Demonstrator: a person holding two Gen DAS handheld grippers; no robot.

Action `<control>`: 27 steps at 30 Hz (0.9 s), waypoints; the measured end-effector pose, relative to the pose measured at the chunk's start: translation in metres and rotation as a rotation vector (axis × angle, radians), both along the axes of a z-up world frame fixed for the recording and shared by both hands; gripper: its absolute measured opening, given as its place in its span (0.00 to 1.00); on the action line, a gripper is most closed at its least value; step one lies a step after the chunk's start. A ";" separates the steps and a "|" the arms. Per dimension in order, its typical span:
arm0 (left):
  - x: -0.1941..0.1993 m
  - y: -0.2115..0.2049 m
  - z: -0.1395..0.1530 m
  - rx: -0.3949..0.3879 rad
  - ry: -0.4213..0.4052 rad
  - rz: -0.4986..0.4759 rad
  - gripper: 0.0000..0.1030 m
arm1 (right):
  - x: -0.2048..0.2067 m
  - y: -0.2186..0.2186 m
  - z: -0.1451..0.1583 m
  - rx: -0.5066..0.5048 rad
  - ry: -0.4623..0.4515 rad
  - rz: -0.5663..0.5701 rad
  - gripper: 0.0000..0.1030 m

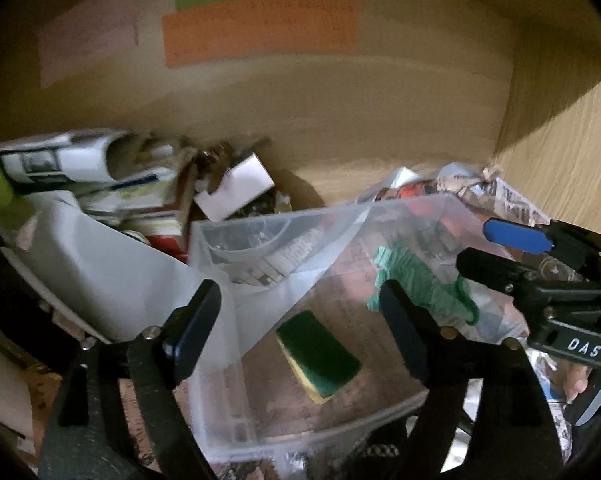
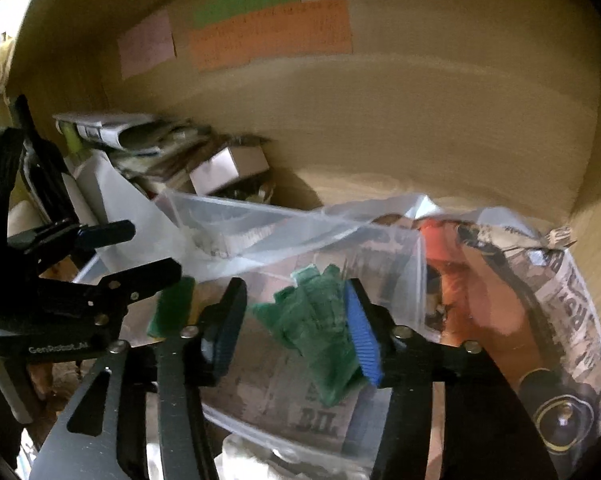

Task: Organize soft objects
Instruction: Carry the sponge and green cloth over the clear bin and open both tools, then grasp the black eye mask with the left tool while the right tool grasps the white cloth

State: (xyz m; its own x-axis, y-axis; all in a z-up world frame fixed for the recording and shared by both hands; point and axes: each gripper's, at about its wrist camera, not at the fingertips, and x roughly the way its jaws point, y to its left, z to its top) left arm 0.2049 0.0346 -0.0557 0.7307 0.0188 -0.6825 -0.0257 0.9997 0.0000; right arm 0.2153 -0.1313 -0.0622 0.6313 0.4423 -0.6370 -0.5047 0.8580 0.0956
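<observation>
A clear plastic bin (image 1: pixel 204 236) stands on newspaper inside a wooden shelf. A green and yellow sponge (image 1: pixel 318 354) lies on its floor, and a green knitted cloth (image 1: pixel 416 280) lies further right in it. My left gripper (image 1: pixel 300 320) is open and empty, its fingers spread above the sponge at the bin's near wall. My right gripper (image 2: pixel 292 328) is open over the green cloth (image 2: pixel 316 320), with its fingers on either side and nothing held. The sponge (image 2: pixel 172 304) shows left of it, next to the left gripper (image 2: pixel 148 252). The right gripper (image 1: pixel 488 248) shows at the right of the left wrist view.
A pile of papers, booklets and a small white box (image 1: pixel 232 190) fills the back left. A white sheet (image 1: pixel 100 264) leans against the bin's left wall. Newspaper (image 2: pixel 572 320) and an orange item (image 2: pixel 440 244) lie to the right. Coloured notes (image 1: pixel 260 28) hang on the back wall.
</observation>
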 end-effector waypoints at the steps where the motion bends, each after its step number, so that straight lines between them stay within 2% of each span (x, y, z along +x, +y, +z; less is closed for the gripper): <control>1: -0.006 0.001 0.006 -0.002 -0.018 0.004 0.84 | -0.002 -0.001 0.003 0.004 -0.010 -0.002 0.51; 6: -0.037 0.007 0.031 -0.004 -0.103 0.020 0.95 | -0.021 -0.013 0.025 0.020 -0.078 -0.013 0.60; 13: -0.076 0.013 0.047 0.002 -0.162 0.027 0.99 | -0.055 -0.033 0.045 0.039 -0.171 -0.033 0.71; 20: -0.099 0.007 0.032 -0.023 -0.129 -0.001 0.99 | -0.078 -0.042 0.039 0.023 -0.184 -0.045 0.73; 27: -0.111 -0.011 0.001 -0.034 -0.072 -0.050 0.98 | -0.090 -0.048 0.009 -0.009 -0.100 -0.048 0.73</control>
State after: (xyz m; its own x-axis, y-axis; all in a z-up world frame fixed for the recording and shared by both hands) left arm 0.0939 0.0235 -0.0548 0.7771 -0.0418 -0.6280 0.0259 0.9991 -0.0345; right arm 0.1256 -0.1790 -0.0530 0.7124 0.4048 -0.5732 -0.4698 0.8819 0.0388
